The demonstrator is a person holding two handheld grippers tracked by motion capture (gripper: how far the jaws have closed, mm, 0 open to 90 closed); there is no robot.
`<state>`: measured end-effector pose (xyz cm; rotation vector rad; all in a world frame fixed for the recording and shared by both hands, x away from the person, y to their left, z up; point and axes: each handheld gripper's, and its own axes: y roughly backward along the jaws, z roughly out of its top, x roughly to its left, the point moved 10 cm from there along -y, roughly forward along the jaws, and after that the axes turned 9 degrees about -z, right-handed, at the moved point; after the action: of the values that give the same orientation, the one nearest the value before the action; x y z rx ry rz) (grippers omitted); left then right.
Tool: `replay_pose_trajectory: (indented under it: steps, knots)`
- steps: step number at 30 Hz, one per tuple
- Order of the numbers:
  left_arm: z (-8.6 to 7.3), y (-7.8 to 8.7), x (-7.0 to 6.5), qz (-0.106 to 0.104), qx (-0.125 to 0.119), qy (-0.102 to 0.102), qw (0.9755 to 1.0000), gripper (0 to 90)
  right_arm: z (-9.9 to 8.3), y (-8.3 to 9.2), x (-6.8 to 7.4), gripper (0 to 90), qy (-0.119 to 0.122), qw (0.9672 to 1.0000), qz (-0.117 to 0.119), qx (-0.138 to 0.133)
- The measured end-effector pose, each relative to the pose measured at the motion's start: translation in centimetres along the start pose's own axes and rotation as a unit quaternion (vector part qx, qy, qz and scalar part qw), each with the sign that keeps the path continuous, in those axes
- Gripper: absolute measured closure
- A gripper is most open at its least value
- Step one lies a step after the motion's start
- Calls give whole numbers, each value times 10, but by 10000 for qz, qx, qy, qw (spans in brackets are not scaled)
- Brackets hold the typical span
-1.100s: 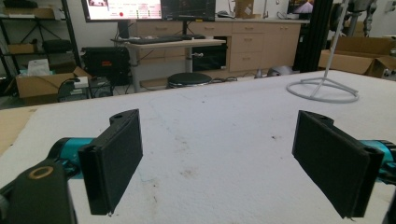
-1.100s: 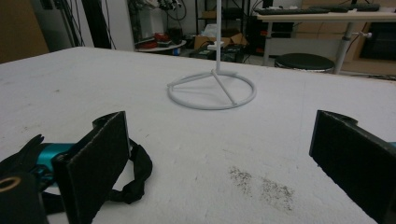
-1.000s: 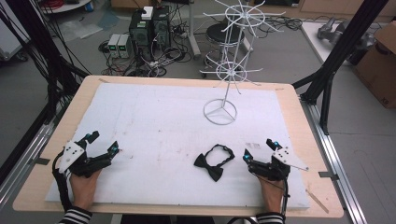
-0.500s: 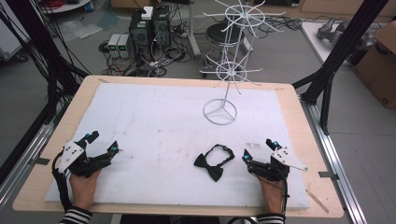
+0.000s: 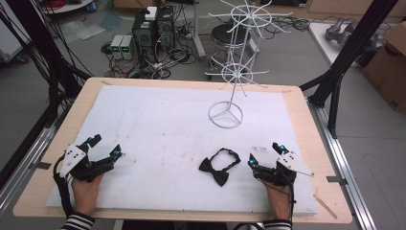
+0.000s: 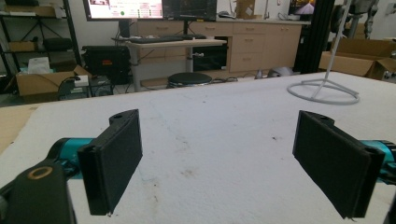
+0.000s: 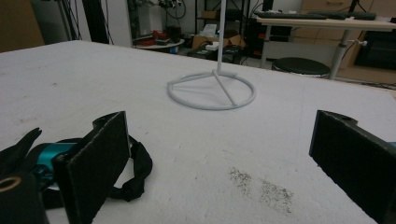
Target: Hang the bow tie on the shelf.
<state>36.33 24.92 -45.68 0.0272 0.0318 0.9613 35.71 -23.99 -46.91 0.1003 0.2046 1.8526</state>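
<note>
Left tongs (image 5: 104, 147) rest at the counter's (image 5: 167, 124) near-left edge, jaws apart, gripping nothing. Right tongs (image 5: 265, 154) rest at the near right, jaws likewise apart and unloaded. A black bow tie (image 5: 219, 166) lies flat just left of the right tongs. A white wire stand (image 5: 229, 103) is upright farther back.

Left tongs (image 5: 103, 146) jaws wide apart, right tongs (image 5: 265, 154) likewise, both hands low

Desk (image 5: 297, 120) with white foam mat (image 5: 158, 124); behind the desk: computer towers (image 5: 152, 26), black stool (image 5: 225, 34), cable clutter.
</note>
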Motion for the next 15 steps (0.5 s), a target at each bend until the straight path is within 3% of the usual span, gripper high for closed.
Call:
replay_pose_trajectory:
  steps: [5, 15]
  knots:
    - [0, 0, 0, 0, 0, -3, 10000, 161, 1, 1, -1, 41, -90, 10000, 41, -12]
    - [0, 0, 0, 0, -9, -17, 10000, 161, 10, 2, 6, 41, -358, 9980, 396, 330]
